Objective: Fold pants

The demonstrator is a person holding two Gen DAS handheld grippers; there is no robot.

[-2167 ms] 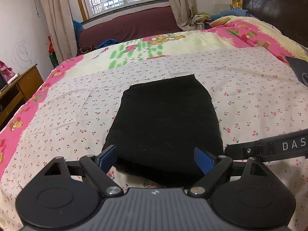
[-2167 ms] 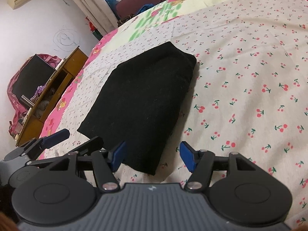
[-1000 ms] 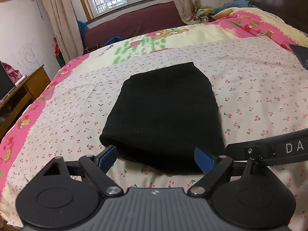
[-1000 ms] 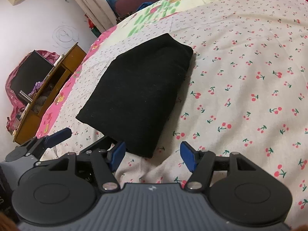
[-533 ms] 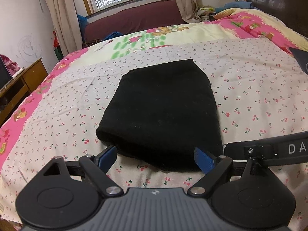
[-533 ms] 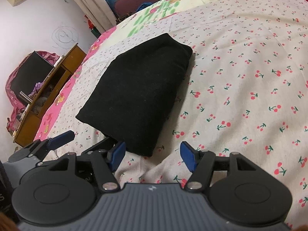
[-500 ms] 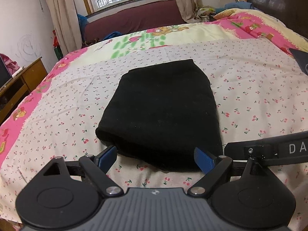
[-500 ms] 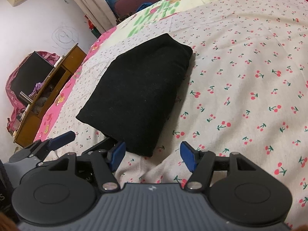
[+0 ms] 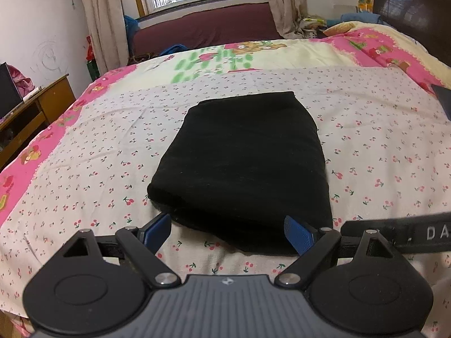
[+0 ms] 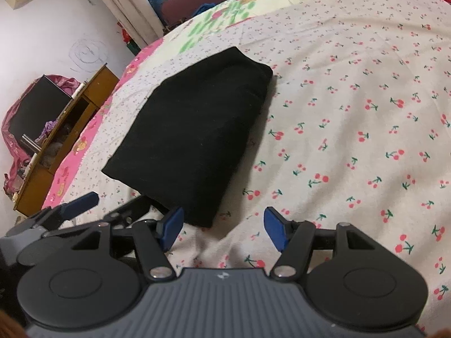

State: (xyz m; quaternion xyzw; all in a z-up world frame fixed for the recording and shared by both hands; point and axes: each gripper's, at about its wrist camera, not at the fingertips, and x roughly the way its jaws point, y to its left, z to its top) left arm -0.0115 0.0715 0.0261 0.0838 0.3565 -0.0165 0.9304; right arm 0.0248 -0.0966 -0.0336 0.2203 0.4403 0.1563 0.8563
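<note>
1. Left wrist view: the black pants (image 9: 242, 166) lie folded into a thick, roughly rectangular bundle of soft matte cloth on the bed (image 9: 380, 146), near its front edge.
2. The bed's top cover is pale cotton printed with small red cherries; beyond it lie pink borders and a cream panel with green and bear motifs.
3. The left gripper (image 9: 228, 232) has its blue ribbed fingers spread wide, holding nothing; the bundle's near edge shows between them, with no pad seen pressing it.
4. The right gripper (image 10: 222, 226) stands partly open and empty, just beside the bundle's near right corner, over bare cherry cloth.
5. A wooden cabinet (image 10: 67, 129) at the left has open shelves holding small clutter too blurred to name; a dark screen (image 10: 33, 107) sits on top.
</note>
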